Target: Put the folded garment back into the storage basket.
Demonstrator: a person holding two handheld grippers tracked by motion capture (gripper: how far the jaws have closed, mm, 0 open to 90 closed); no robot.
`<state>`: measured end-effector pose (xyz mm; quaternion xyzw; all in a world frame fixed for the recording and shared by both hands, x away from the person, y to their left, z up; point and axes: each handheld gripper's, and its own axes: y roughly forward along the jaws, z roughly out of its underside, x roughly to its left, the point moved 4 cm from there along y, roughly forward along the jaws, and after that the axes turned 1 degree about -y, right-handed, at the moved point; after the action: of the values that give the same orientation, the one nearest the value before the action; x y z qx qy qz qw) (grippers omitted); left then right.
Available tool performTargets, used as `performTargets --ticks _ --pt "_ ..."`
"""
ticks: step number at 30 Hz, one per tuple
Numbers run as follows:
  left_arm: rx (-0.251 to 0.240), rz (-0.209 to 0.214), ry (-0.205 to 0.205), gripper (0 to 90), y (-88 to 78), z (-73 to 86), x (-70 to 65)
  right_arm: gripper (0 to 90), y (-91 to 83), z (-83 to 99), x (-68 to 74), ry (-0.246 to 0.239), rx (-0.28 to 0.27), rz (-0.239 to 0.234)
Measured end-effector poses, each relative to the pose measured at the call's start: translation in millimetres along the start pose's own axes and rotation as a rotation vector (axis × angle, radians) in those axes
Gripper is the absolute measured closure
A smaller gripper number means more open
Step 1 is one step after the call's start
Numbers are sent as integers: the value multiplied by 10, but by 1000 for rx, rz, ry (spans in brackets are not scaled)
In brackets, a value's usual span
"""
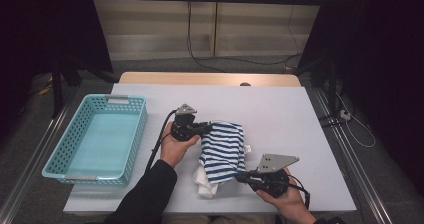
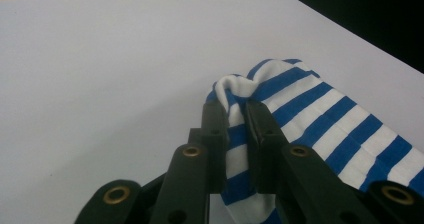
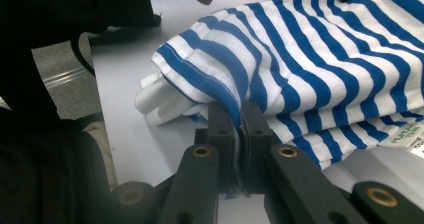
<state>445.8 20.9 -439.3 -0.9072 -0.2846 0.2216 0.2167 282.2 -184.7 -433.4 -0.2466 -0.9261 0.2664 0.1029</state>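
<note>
Left tool [image 1: 209,128] pinching striped shirt [image 1: 222,151] far edge; right tool [image 1: 240,176] pinching near edge, on white table [image 1: 280,114]

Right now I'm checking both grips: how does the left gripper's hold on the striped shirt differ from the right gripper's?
The left gripper pinches the striped shirt at its far edge; the right gripper pinches the near edge. In the gripper views, a visible band of cloth sits between the left jaws, while the right jaws nearly meet. Both are shut on cloth.
</note>
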Motion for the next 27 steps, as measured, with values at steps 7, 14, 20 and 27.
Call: performTargets --ticks 7,14,20,27 --pt "-21 -1 -6 805 -54 -49 6 864 -47 -64 -1 11 -32 8" --pt "-36 -13 -1 805 -88 -111 -2 864 -65 -114 0 9 -57 16" --pt "-38 -17 -5 805 -133 -178 -5 864 -80 -157 -1 6 -76 28" --pt "-46 -30 16 805 -227 -301 -9 864 -103 -242 -3 8 -114 35"
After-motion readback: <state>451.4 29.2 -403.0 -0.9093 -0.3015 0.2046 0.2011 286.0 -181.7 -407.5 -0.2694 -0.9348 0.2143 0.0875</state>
